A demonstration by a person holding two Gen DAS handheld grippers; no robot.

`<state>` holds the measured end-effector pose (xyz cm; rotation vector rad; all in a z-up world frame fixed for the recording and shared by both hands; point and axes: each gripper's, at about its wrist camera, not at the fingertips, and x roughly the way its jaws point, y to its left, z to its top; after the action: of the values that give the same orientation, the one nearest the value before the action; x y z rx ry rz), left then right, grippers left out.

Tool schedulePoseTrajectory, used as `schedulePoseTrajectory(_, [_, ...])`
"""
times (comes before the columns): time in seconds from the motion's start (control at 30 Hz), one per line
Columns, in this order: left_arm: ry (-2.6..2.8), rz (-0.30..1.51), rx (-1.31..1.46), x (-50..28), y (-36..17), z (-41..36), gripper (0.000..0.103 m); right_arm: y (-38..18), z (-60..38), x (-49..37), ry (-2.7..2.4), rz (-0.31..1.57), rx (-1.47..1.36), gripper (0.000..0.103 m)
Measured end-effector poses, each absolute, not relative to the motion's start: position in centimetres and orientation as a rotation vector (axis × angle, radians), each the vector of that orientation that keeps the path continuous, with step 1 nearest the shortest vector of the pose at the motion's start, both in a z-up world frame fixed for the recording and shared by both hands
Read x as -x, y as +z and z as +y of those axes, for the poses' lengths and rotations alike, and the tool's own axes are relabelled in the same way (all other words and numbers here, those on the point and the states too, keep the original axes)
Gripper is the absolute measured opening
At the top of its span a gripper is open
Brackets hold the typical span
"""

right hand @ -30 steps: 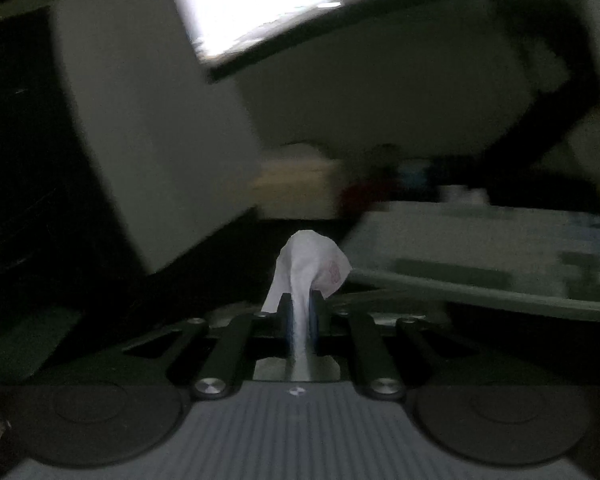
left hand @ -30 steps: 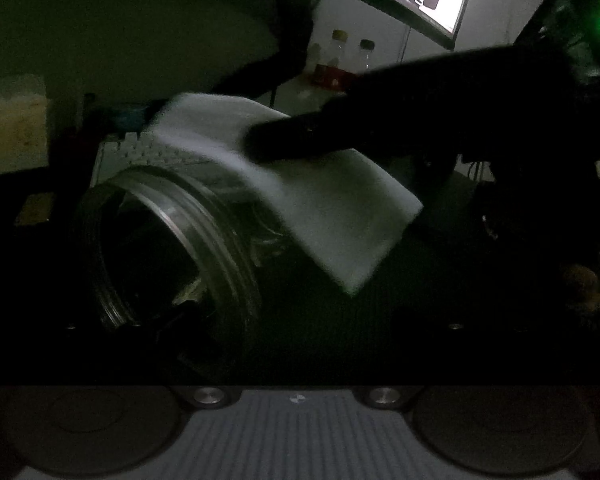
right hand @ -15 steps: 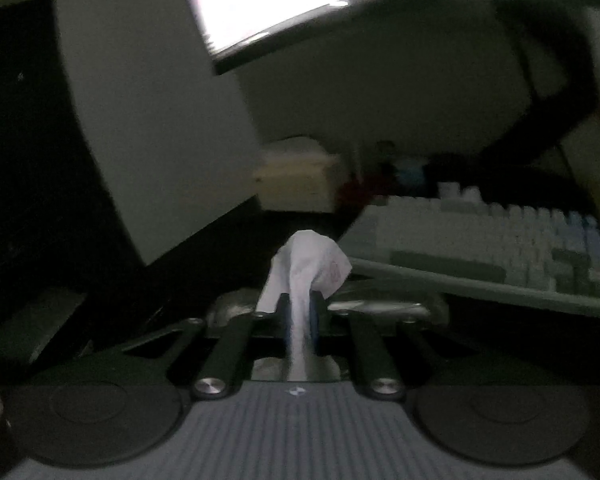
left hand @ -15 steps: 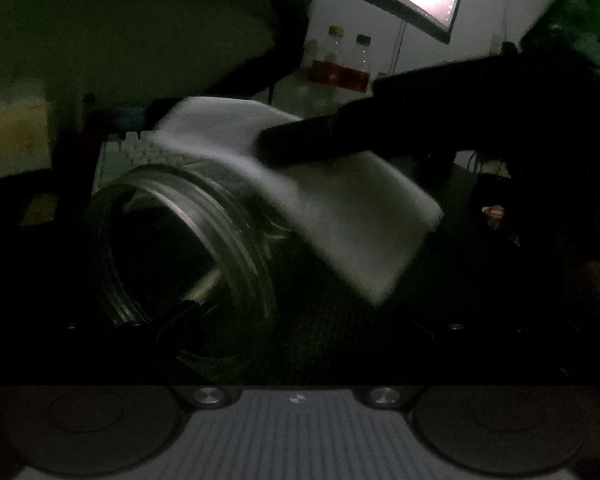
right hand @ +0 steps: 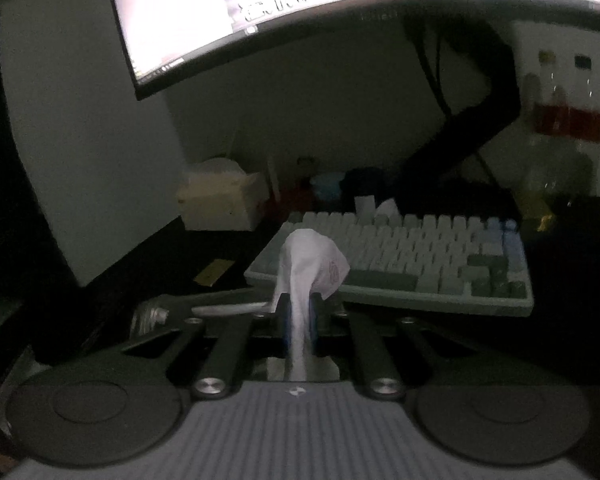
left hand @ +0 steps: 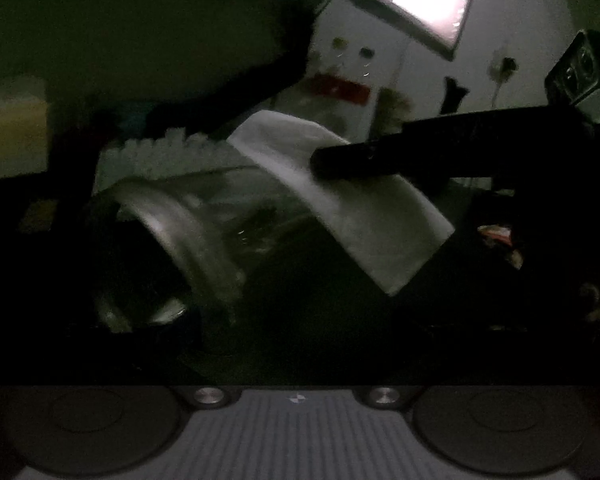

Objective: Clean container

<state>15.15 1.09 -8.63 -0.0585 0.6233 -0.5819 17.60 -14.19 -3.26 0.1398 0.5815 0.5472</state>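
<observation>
A clear glass jar [left hand: 188, 236] with a threaded mouth lies tilted in the left wrist view, mouth toward the camera's lower left. My left gripper's fingers are lost in the dark around its rim, so its hold is unclear. My right gripper [right hand: 298, 312] is shut on a white tissue [right hand: 308, 264]. In the left wrist view the right gripper's dark fingers [left hand: 348, 160] press the tissue [left hand: 352, 200] over the jar's upper side. The jar's rim shows dimly in the right wrist view [right hand: 156, 314].
A pale keyboard [right hand: 412, 256] lies behind the jar. A lit monitor [right hand: 300, 4] hangs above on a black arm. Bottles with red labels [right hand: 560, 120] stand at the back right. A cream box [right hand: 220, 200] sits at the back left. The scene is dark.
The jar has tilted and turned so its mouth faces more to the left. The right gripper with the tissue has slid right and farther along the jar's side.
</observation>
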Motion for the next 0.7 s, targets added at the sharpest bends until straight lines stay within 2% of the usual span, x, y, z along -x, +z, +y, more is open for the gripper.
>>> schedulePoseTrajectory(0.03, [-0.588,0.609,0.044,-15.0,-8.5,0.8,0.06,-3.1,-14.2,-17.4,0.552,0.573,-0.137,0.01])
schedulePoseTrajectory(0.17, [-0.66,0.583,0.071,-14.6,-8.7,0.3,0.02,-2.4,-15.2,-16.2,0.565,0.546,-0.133,0.01])
schedulePoseTrajectory(0.4, [-1.001,0.595,0.168,-13.3,-8.5,-0.7,0.013,-2.3,-17.3,-13.4,0.613,0.557,-0.153,0.01])
schedulePoseTrajectory(0.53, [-1.034,0.649,0.124,-12.3,-8.4,-1.9,0.014,-2.0,-17.5,-11.5,0.659,0.554,-0.139,0.01])
schedulePoseTrajectory(0.57, [-0.998,0.654,0.092,-12.0,-8.7,-2.3,0.021,-2.0,-17.3,-11.2,0.675,0.558,-0.129,0.01])
schedulePoseTrajectory(0.6, [-0.961,0.659,0.06,-11.7,-8.9,-2.8,0.033,-2.2,-17.1,-11.0,0.685,0.562,-0.125,0.01])
schedulePoseTrajectory(0.67, [-0.894,0.657,-0.003,-11.3,-9.5,-3.5,0.043,-2.6,-16.6,-10.7,0.698,0.568,-0.116,0.01])
schedulePoseTrajectory(0.7, [-0.887,0.635,-0.015,-10.9,-9.8,-3.6,0.045,-2.8,-16.3,-10.6,0.7,0.569,-0.109,0.01])
